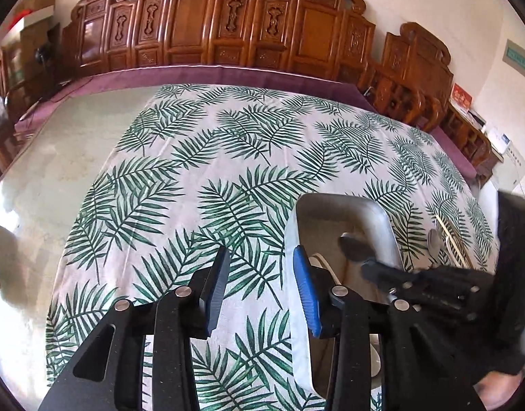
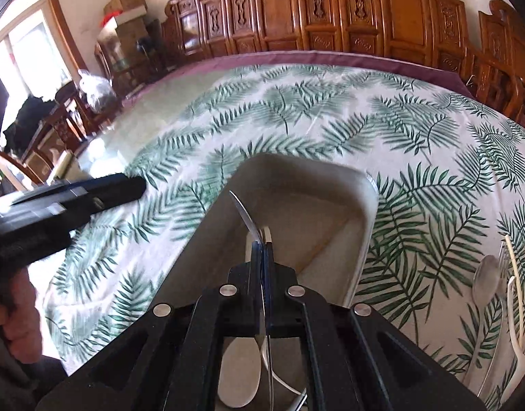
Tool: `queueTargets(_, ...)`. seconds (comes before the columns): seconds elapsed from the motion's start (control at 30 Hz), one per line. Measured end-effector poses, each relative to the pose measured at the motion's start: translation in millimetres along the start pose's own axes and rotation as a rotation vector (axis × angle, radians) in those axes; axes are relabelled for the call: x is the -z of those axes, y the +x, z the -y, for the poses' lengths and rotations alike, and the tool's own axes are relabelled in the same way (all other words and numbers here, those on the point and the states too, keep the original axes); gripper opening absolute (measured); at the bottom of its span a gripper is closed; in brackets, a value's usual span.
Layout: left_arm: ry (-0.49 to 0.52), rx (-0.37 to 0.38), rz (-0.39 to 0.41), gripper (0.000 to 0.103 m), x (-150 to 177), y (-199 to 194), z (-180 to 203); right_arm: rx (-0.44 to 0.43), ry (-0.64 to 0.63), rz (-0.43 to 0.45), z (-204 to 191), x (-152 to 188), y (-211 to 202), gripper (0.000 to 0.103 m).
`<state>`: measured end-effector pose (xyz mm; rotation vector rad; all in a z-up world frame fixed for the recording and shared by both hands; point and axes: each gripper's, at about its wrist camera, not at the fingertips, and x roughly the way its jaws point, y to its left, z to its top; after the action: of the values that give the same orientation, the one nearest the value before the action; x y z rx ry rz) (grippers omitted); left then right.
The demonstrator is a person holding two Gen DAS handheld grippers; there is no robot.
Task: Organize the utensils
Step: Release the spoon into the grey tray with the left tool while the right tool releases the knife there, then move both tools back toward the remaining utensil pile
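My right gripper [image 2: 261,250] is shut on a metal spoon [image 2: 247,217] and holds it over the grey tray [image 2: 363,226], bowl end forward. The same gripper [image 1: 372,267] and spoon [image 1: 353,248] show in the left wrist view above the tray [image 1: 382,219]. A white spoon [image 2: 240,370] lies in the tray below my right gripper. My left gripper [image 1: 262,284] is open and empty, over the leaf-print cloth at the tray's left edge. On the cloth right of the tray lie a metal spoon [image 2: 485,281], chopsticks [image 2: 514,263] and a white utensil [image 2: 514,311].
The leaf-print cloth [image 1: 228,157] covers the table, with bare glass tabletop [image 1: 57,157] at the left. Carved wooden chairs [image 1: 228,27] line the far side. The left gripper body [image 2: 57,202] shows at the left of the right wrist view.
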<state>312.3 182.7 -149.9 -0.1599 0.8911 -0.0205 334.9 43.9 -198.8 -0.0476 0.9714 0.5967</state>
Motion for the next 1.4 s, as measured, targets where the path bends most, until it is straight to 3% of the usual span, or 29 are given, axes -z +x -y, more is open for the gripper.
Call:
queueTargets(0.33,0.010,0.009,0.007,0.039,3,-3,5,-0.009,-0.033,-0.006,3,6,-1,0.006)
queueTargets(0.57,0.036,0.031,0.015,0.044,7,-7,24,-0.003,-0.084,0.091,21,11,-70,0.006)
queueTargets(0.7,0.067,0.058,0.031,0.050,12,-15,46,0.041,-0.094,0.113,48,28,-107,0.021)
queueTargets(0.83,0.105,0.083,0.041,0.054,18,-22,70,0.081,-0.107,0.074,74,51,-122,0.023)
queueTargets(1.03,0.175,0.118,0.041,0.057,34,-29,109,0.080,-0.163,-0.054,88,93,-107,0.023)
queueTargets(1.13,0.203,0.124,0.041,0.068,42,-31,121,0.085,-0.181,-0.103,92,111,-96,0.023)
queueTargets(1.4,0.220,0.133,0.027,0.068,54,-29,133,0.089,-0.188,-0.181,103,129,-77,0.023)
